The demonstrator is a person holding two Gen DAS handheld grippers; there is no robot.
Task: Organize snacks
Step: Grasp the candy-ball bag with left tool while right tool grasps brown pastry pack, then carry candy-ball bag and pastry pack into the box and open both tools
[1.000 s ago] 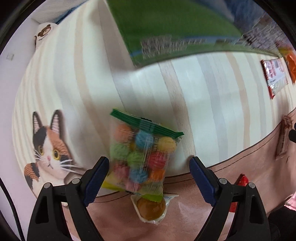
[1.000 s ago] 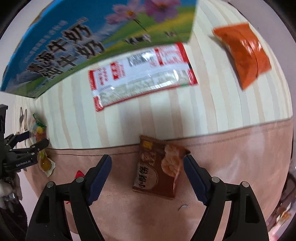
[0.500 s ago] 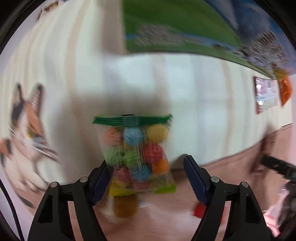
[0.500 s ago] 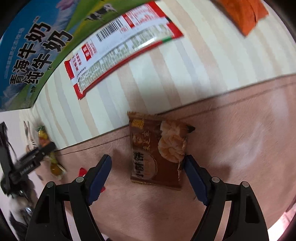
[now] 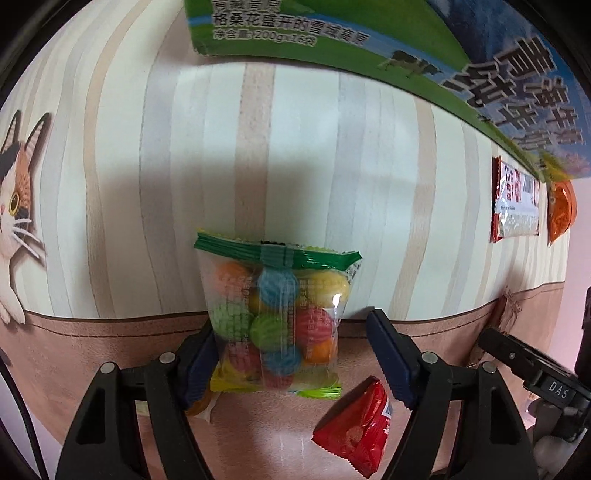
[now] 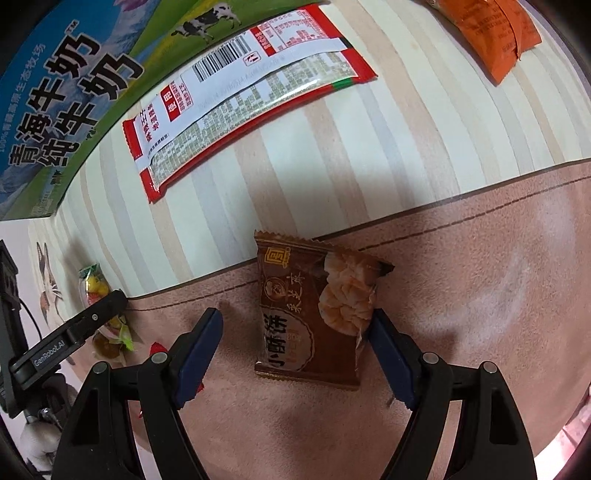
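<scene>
My left gripper [image 5: 291, 345] is open around a clear bag of coloured candy balls [image 5: 275, 317] with a green top seal; the bag touches the left finger and stands apart from the right one. A small jelly cup [image 5: 199, 406] lies half hidden under that finger. A red snack packet [image 5: 356, 424] lies just right of the bag. My right gripper [image 6: 297, 339] is open around a brown pastry packet [image 6: 314, 310], its right finger at the packet's edge. The candy bag [image 6: 92, 284] also shows far left in the right wrist view.
A blue and green milk carton box [image 5: 406, 44] stands at the back. A long red and white packet [image 6: 240, 88] and an orange packet [image 6: 491, 33] lie on the striped mat [image 6: 369, 155]. A cat picture [image 5: 14, 184] is on the mat's left.
Both grippers have moved forward over their packets. The left view swung right, so the red packet and the right gripper's finger now show. Jaws stay open.
</scene>
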